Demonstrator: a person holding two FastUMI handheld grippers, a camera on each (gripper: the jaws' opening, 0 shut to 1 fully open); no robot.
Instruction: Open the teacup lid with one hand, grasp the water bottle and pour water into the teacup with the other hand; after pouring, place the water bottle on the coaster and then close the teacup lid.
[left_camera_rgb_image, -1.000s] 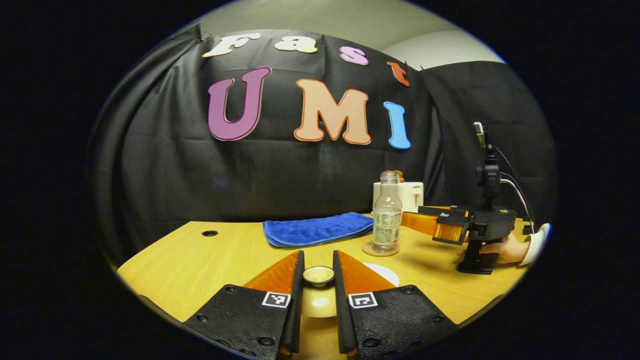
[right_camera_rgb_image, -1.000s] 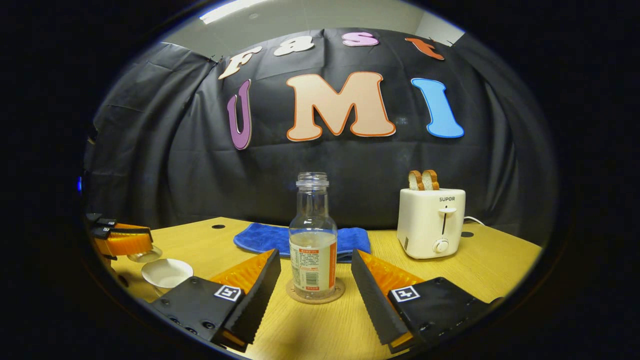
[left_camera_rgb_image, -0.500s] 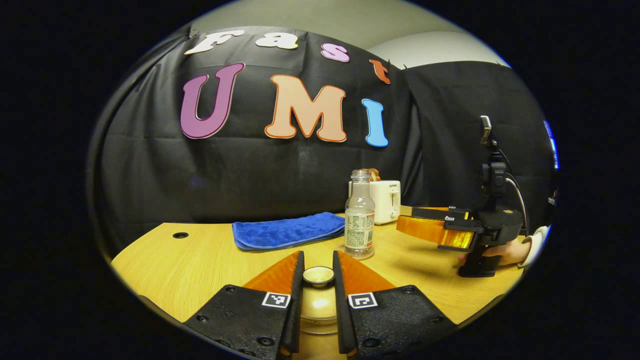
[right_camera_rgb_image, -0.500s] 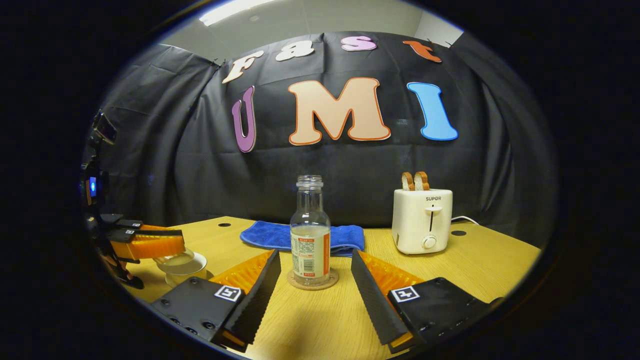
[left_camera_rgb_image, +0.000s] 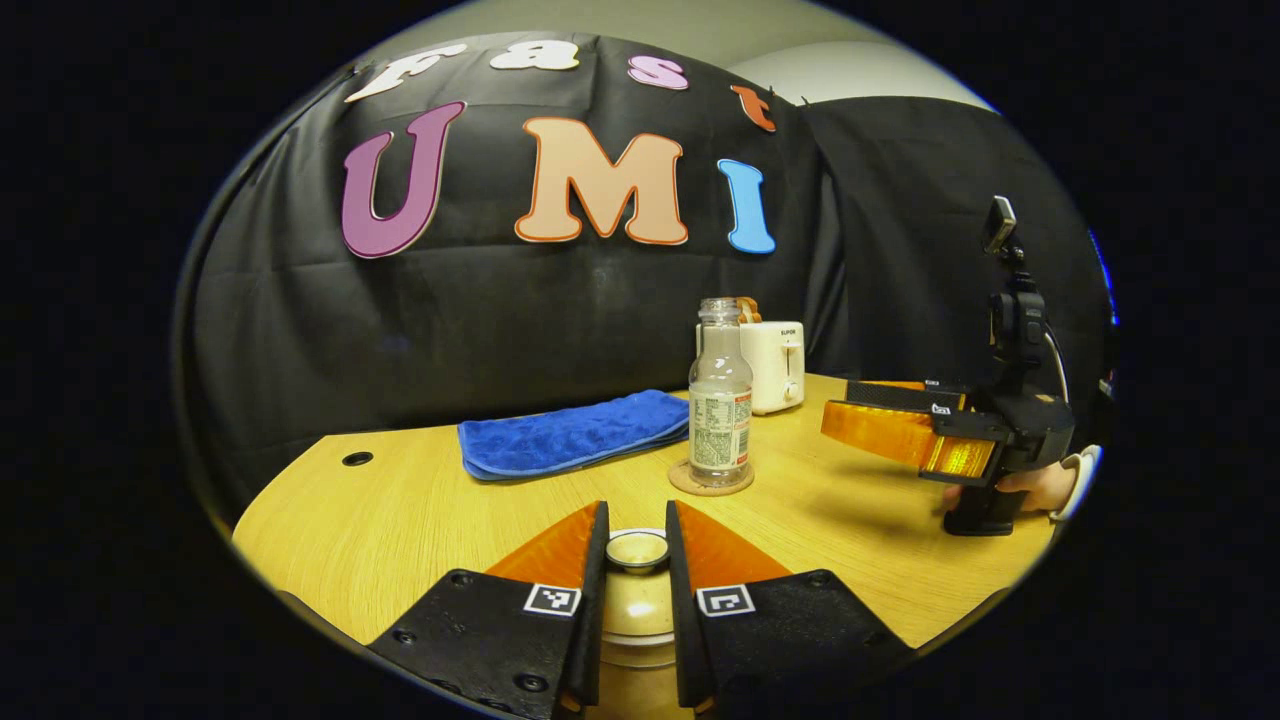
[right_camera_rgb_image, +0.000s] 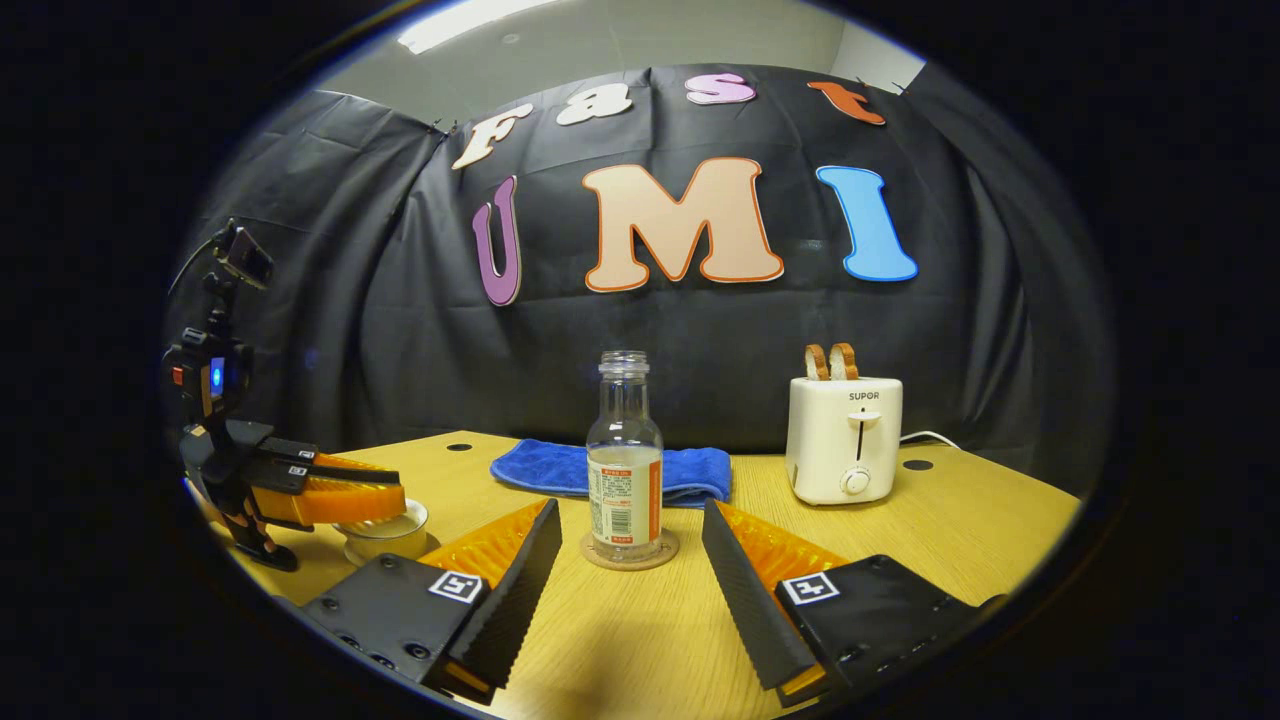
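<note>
Black cloth hangs behind a wooden table (right_camera_rgb_image: 930, 510) that takes most of the lower part of both views. On the far side of the table lies a folded blue towel (left_camera_rgb_image: 575, 437), and to the right of it stands a white toaster (right_camera_rgb_image: 845, 438) with two slices of bread (right_camera_rgb_image: 831, 361) sticking out of the top. The water bottle (right_camera_rgb_image: 624, 460) stands upright on the round coaster (right_camera_rgb_image: 630, 551), near the middle of the table in front of the towel; it has no cap and is partly filled.

The right gripper (right_camera_rgb_image: 628, 560) is released, with its two fingers wide apart, and the bottle and the coaster stand beyond its tips without touching them. In the left gripper view it hangs above the table, with a hand (left_camera_rgb_image: 1035, 487) on its handle.

The left gripper (left_camera_rgb_image: 637, 545) is clenched on the small knob of the teacup lid (left_camera_rgb_image: 637, 550), both fingers pressing it from the sides. In the right gripper view the lid is on top of the teacup (right_camera_rgb_image: 385, 537), which stands at the left edge of the table, well apart from the bottle. I cannot tell if the lid is fully seated.
</note>
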